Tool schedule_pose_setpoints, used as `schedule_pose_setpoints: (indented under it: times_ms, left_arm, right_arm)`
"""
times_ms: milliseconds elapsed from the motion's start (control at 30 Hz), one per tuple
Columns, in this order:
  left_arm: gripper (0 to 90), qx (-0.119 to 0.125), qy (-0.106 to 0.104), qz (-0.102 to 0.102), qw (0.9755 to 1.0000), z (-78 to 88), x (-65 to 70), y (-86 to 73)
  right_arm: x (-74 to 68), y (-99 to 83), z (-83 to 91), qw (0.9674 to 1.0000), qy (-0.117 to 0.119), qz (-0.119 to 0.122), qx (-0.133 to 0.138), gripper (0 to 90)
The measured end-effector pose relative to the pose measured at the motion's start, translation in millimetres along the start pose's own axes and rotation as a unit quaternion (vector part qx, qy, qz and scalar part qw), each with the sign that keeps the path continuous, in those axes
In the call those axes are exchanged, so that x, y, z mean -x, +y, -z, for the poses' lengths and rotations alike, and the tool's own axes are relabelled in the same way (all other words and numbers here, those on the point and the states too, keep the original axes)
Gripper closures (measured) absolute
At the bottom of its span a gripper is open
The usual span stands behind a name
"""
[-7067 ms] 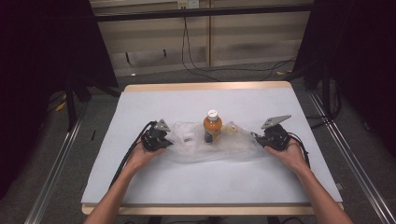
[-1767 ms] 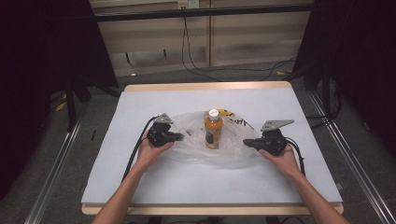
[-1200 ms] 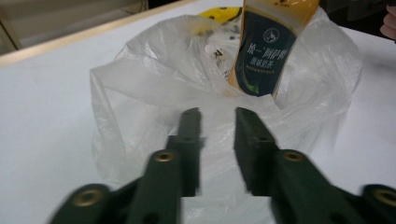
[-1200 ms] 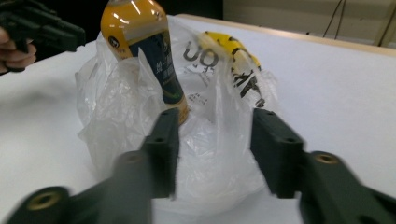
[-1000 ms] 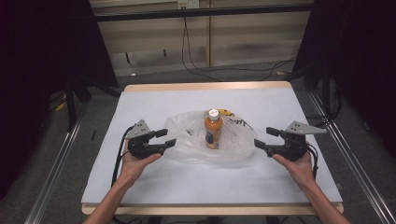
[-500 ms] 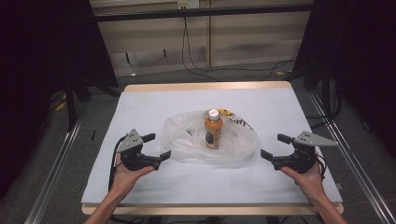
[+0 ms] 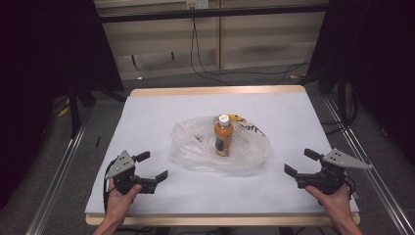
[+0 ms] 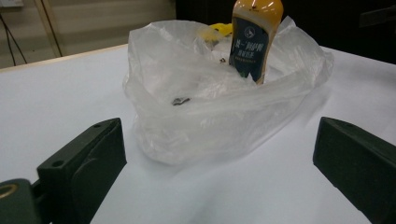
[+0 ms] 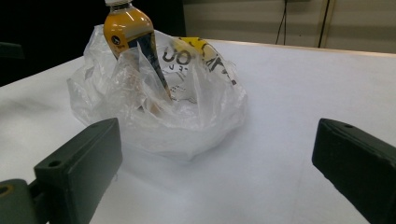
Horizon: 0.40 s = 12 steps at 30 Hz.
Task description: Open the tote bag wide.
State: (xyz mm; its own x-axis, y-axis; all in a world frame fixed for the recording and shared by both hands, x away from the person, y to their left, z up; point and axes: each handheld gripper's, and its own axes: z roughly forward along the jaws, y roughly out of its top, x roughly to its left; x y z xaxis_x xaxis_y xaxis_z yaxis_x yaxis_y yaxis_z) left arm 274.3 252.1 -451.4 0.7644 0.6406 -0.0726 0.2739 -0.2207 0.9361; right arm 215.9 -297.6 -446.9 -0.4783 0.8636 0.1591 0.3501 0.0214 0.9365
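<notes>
An orange drink bottle (image 7: 222, 138) with a white cap and a dark label stands upright inside a clear plastic bag (image 7: 195, 152) at the table's middle. My left gripper (image 7: 152, 166) is near the front left, well apart from the bag, open and holding nothing; its jaws have just been opening. My right gripper (image 7: 299, 162) is at the front right, likewise open and apart from the bag, its jaws also just opened. The left gripper view has the bag (image 8: 210, 107) and bottle (image 8: 254, 42) beyond my wide jaws. In the right gripper view the bag (image 9: 154, 107) slumps around the bottle (image 9: 128, 28).
The white table sheet (image 7: 161, 112) has a wooden rim at the far and near edges. Metal rails (image 7: 63, 166) run along both sides on the floor. Cables (image 7: 205, 73) lie on the floor behind the table, with dark curtains at left and right.
Both grippers let go of the bag's sides and drew back toward the table's near corners, jaws spreading wide. The bag has slumped around the standing bottle.
</notes>
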Motion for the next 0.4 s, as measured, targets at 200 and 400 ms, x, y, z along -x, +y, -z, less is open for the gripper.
schedule_pose_setpoints:
  times_ms: [200, 400]
  left_arm:
    - [2.4, -0.018, 0.018, -0.01, 0.9996, 13.2, 1.7, -11.5]
    - [2.2, -0.023, 0.023, -0.026, 0.9991, 12.3, 0.2, -11.5]
  right_arm:
    - [-0.4, -3.8, 10.7, 0.9999, -0.014, 0.001, 0.004, 2.4]
    - [2.0, -6.6, 10.5, 0.9999, -0.016, -0.001, -0.005, 2.4]
